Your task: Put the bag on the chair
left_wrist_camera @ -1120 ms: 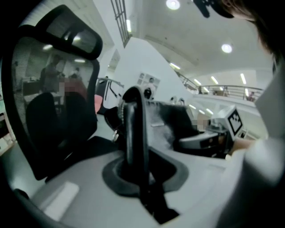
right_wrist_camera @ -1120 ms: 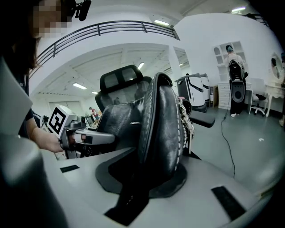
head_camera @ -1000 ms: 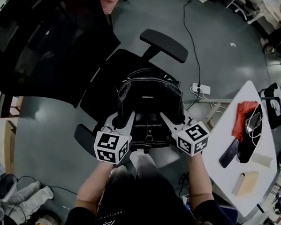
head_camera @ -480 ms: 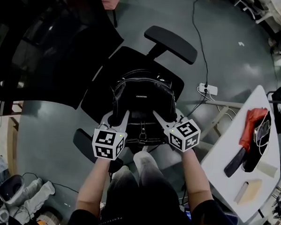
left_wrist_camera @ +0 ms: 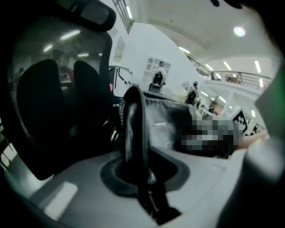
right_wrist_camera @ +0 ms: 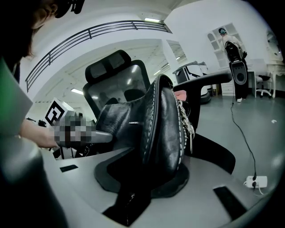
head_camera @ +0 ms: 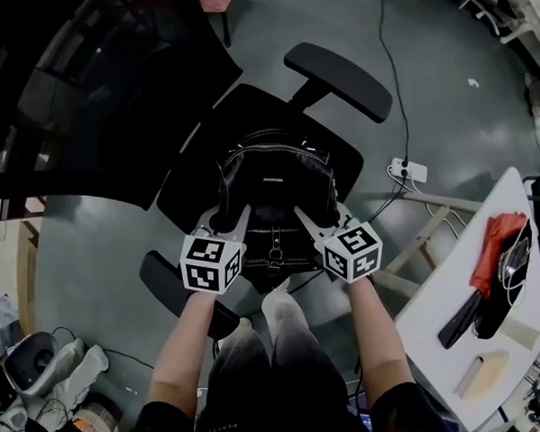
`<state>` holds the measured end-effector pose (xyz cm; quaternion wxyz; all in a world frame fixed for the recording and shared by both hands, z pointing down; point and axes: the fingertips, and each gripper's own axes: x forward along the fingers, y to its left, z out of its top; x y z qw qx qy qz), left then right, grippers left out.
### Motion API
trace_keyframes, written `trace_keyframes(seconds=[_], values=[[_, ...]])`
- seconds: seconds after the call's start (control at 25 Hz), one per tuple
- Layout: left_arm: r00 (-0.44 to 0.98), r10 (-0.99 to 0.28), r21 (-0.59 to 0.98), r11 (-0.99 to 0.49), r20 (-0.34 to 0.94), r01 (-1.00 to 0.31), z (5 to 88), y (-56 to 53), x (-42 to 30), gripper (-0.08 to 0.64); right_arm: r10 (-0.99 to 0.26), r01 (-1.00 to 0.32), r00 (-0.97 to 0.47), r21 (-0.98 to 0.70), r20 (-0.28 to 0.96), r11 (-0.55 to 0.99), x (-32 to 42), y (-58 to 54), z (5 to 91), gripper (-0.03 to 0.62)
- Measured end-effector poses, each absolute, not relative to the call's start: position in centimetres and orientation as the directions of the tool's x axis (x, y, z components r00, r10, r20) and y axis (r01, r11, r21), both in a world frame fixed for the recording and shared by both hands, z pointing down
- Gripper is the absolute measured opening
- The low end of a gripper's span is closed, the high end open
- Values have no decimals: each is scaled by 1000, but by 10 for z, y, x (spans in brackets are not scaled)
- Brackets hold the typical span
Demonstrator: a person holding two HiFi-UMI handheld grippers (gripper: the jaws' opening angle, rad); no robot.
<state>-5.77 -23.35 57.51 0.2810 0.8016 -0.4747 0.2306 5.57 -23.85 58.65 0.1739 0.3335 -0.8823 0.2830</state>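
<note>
A black leather bag [head_camera: 276, 188] stands upright on the seat [head_camera: 244, 110] of a black office chair. My left gripper [head_camera: 226, 225] is at the bag's near left corner, with a bag strap [left_wrist_camera: 133, 129] standing between its jaws. My right gripper [head_camera: 322, 221] is at the near right corner, and the bag's stitched side [right_wrist_camera: 164, 129] fills its jaws. Both pairs of jaws are opening, with the pads still against the leather. The bag's underside is hidden.
The chair's mesh backrest [head_camera: 78, 83] rises at the upper left, with one armrest [head_camera: 341, 68] beyond the bag and another [head_camera: 171, 287] near my left arm. A white table [head_camera: 467, 329] with a red cloth [head_camera: 492, 249] stands at the right. A power strip [head_camera: 406, 169] and cable lie on the floor.
The bag has stayed on the seat with both grippers at its near corners. The view has shifted a little, so the chair sits slightly higher and the table further right.
</note>
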Motion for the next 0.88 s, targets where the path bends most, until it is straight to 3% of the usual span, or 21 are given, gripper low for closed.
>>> trace_keyframes(seconds=[0.48, 0.88], values=[[449, -601, 265, -374, 661, -889, 607, -258, -55, 94, -499, -713, -691, -377, 523, 592, 60, -258, 617, 103], [398, -607, 193, -376, 688, -906, 625, -268, -54, 123, -489, -722, -683, -397, 542, 567, 64, -268, 638, 132]])
